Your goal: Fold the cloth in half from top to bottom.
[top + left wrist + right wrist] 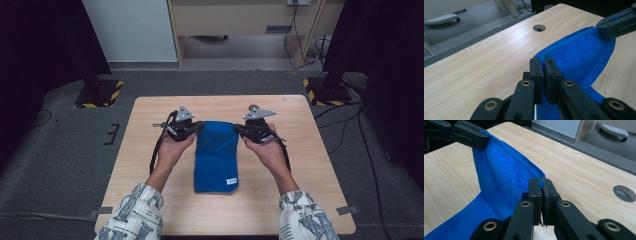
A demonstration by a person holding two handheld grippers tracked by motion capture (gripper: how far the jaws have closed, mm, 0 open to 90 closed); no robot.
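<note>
Blue towel (216,156) sits mid-frame on the table (300,150), far edge lifted. Left gripper (543,65) and right gripper (541,185) are each clamped on a far corner. Keep the edge taut and level, move both hands together.

The right gripper (541,185) pinched a far corner of a blue terry towel (499,185) between closed black jaws above a pale wooden table (579,170). Across the lifted hem, the left gripper (477,141) clamped the opposite corner. A round cable port (625,193) sat in the tabletop at right.
</note>
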